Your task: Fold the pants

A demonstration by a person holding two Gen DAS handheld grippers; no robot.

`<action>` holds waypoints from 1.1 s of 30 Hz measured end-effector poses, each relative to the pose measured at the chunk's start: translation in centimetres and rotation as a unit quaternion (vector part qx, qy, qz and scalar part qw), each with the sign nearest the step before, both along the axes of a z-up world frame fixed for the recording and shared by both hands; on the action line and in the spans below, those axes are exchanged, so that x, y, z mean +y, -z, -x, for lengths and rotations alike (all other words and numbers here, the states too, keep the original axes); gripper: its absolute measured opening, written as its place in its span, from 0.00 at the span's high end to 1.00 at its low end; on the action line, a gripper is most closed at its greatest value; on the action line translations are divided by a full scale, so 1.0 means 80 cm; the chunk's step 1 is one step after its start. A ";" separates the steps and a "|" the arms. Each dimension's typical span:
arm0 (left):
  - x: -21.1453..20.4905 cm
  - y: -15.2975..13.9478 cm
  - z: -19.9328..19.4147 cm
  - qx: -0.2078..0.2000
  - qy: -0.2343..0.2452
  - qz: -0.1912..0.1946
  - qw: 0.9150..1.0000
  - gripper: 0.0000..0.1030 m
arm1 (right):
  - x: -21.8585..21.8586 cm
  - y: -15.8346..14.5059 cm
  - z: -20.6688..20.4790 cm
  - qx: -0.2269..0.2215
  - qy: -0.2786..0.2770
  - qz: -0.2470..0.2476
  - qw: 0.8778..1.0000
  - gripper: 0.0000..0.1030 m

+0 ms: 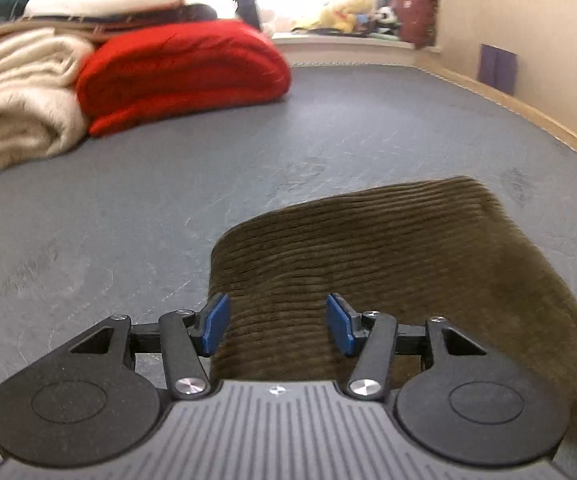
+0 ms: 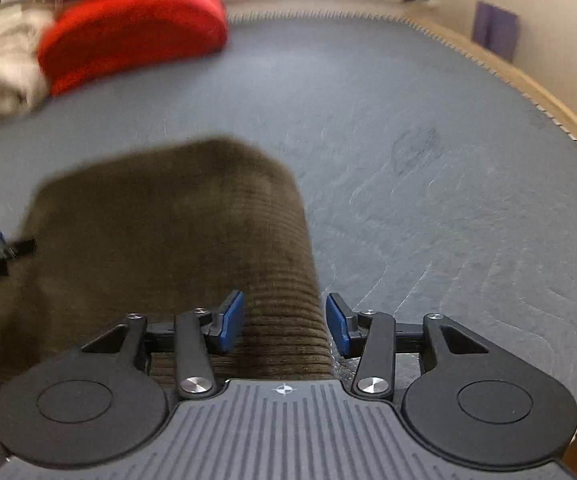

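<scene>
Corduroy pants folded on grey surface, both tools released

Corduroy pants (image 1: pixel 388 280), olive-brown, ribbed, lying as a folded bundle on the grey quilted surface (image 1: pixel 168 220). In the left wrist view, bundle spread from centre toward 3 o'clock, far edge rounded, near part running under the tool body. In the right wrist view, same pants (image 2: pixel 176 232) spread from centre toward 9 o'clock, blurred at the far edge, ribs sharp only near the pads.

Left tool (image 1: pixel 278 324): released, blue pads (image 1: pixel 217 322) standing apart, corduroy between and below them, neither pad pressing on the cloth. Left pad at the bundle's left edge, right pad over the cloth.

Right tool (image 2: pixel 284 322): released as well, blue pads (image 2: pixel 233 320) apart, a strip of corduroy in the gap, no squeeze visible. Right pad just past the bundle's right edge, over bare grey surface. At 9 o'clock in this view, a blurred dark part with a blue tip reaching in over the pants, seemingly part of the other tool.

Toward 10 and 11 o'clock in both views, well apart from the pants: red folded blanket (image 1: pixel 180 76), cream fleece blanket (image 1: pixel 16 96) just beside it, more folded textiles stacked behind. At 12 to 1 o'clock, a bright window ledge with soft toys (image 1: pixel 340 16), blurred. Along the 2 o'clock side, a wooden edge (image 1: pixel 528 112) bordering the grey surface, beige wall beyond, a purple panel (image 1: pixel 498 66) against it.
</scene>
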State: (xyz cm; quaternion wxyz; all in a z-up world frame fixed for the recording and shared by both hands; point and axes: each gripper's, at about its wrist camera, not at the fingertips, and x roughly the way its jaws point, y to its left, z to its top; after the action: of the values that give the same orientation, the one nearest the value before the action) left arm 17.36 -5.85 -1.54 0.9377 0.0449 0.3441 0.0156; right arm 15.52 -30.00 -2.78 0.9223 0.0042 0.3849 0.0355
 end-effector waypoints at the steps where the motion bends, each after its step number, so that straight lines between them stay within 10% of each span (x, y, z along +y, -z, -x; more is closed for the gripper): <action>1: -0.005 0.005 0.001 0.019 0.006 -0.007 1.000 0.43 | -0.002 -0.005 0.010 -0.007 -0.004 -0.008 1.000 0.45; 5: -0.010 0.008 0.025 0.041 0.009 -0.023 0.999 0.42 | -0.010 0.022 0.013 0.103 0.005 -0.008 0.995 0.47; 15: -0.035 -0.097 0.159 -0.108 -0.026 0.012 0.994 0.11 | -0.011 -0.114 0.163 -0.162 -0.005 -0.037 0.986 0.18; 21: -0.060 -0.139 0.223 -0.112 -0.074 0.005 0.991 0.04 | -0.014 -0.175 0.217 -0.276 -0.012 -0.014 0.961 0.01; 33: -0.021 -0.085 0.232 0.037 -0.115 0.052 0.991 0.00 | 0.006 -0.081 0.170 -0.131 -0.028 -0.008 0.991 0.01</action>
State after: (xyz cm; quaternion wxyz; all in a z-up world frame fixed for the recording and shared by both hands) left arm -1.23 -7.54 5.28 0.9173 -0.0434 0.3818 0.1039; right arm 1.91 -29.48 3.71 0.9632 -0.0041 0.2608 0.0650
